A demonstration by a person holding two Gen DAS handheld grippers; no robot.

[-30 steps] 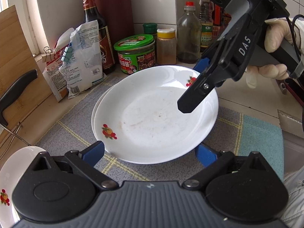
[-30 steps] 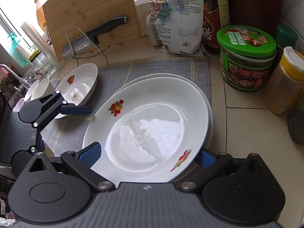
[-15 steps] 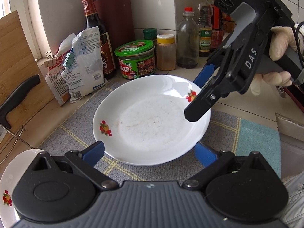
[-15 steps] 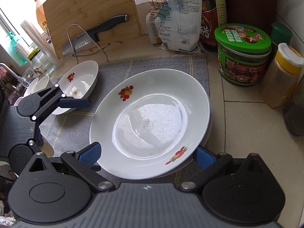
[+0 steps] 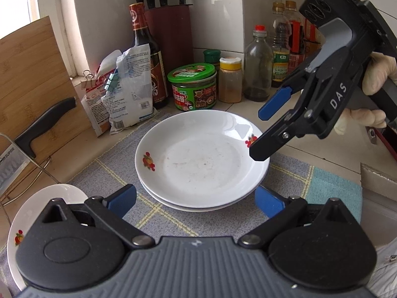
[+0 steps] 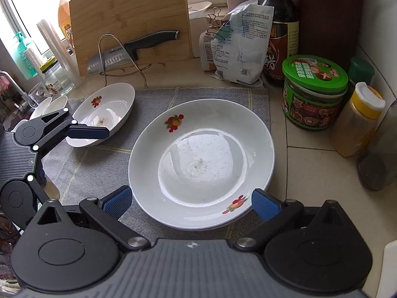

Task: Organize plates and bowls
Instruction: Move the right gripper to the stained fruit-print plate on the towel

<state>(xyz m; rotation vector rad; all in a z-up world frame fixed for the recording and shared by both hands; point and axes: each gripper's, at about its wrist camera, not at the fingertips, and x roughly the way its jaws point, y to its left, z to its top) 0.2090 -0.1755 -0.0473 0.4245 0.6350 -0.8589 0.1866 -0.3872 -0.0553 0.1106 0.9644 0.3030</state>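
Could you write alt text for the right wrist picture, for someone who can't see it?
Two stacked white floral plates sit on a grey woven mat, between the open blue-tipped right gripper. A smaller white floral dish lies beyond the left gripper.

The left gripper point(image 5: 196, 200) sits low and near, its blue-padded fingers point(image 5: 121, 200) spread wide with nothing between them. The right gripper point(image 5: 266, 126) hangs at the far right, tilted down and leftward, jaws parted and empty, its handle gripped by a gloved hand point(image 5: 372, 94).
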